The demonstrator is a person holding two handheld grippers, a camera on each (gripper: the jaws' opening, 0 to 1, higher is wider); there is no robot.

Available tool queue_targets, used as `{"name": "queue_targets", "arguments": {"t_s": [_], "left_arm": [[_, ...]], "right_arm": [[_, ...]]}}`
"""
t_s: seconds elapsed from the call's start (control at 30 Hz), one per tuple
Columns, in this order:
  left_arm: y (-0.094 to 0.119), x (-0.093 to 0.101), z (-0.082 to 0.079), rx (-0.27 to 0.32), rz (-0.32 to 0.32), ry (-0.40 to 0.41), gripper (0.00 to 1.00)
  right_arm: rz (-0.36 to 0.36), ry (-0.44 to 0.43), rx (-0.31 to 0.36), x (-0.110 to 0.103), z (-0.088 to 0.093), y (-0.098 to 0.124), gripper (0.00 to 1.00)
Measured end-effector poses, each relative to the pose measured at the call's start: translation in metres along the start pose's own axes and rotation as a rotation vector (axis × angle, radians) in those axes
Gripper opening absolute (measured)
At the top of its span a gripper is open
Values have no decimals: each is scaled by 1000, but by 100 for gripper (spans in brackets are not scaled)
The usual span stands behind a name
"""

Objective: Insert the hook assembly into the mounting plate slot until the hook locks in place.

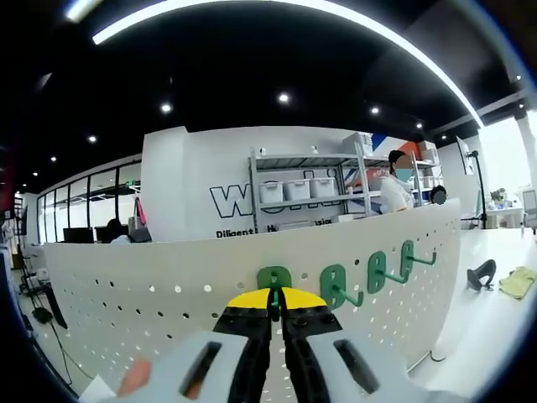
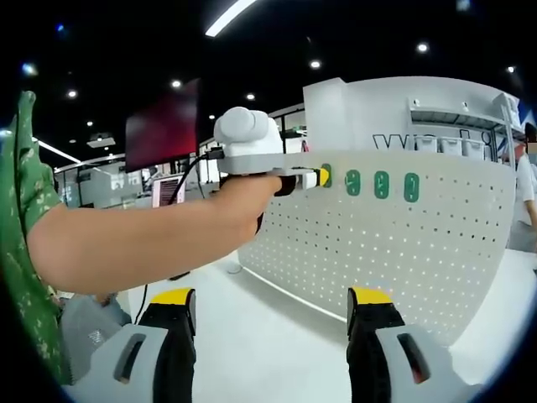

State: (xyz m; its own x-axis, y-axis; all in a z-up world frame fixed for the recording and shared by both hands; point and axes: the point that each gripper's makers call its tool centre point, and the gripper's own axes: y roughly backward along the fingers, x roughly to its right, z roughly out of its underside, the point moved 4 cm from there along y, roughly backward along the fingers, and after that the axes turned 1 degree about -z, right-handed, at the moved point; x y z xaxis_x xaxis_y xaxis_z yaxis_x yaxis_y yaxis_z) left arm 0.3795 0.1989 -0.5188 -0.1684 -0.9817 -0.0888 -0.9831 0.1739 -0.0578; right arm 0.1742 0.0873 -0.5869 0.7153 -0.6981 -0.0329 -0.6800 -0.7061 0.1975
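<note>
On the white pegboard (image 1: pixel 168 294), the left tongs (image 1: pixel 275 312) clamp a green hook (image 1: pixel 274 281) to seat it, while the right tongs (image 2: pixel 270 306) wait apart.

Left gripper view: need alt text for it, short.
The left gripper, jaws closed on a green hook, holds it against a white pegboard. Three more green hooks hang in a row on the board to its right. Behind are a wall with lettering, shelves with bins and a person standing.

L gripper (image 1: pixel 275 309) jaws closed, arm outstretched; R gripper (image 2: pixel 273 312) jaws wide apart.
</note>
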Motion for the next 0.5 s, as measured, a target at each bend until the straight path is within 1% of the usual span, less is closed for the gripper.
{"name": "queue_targets", "arguments": {"t_s": [0.5], "left_arm": [[0, 1, 3, -10, -11, -11, 3]], "right_arm": [[2, -4, 0, 0, 2, 2, 75]]}}
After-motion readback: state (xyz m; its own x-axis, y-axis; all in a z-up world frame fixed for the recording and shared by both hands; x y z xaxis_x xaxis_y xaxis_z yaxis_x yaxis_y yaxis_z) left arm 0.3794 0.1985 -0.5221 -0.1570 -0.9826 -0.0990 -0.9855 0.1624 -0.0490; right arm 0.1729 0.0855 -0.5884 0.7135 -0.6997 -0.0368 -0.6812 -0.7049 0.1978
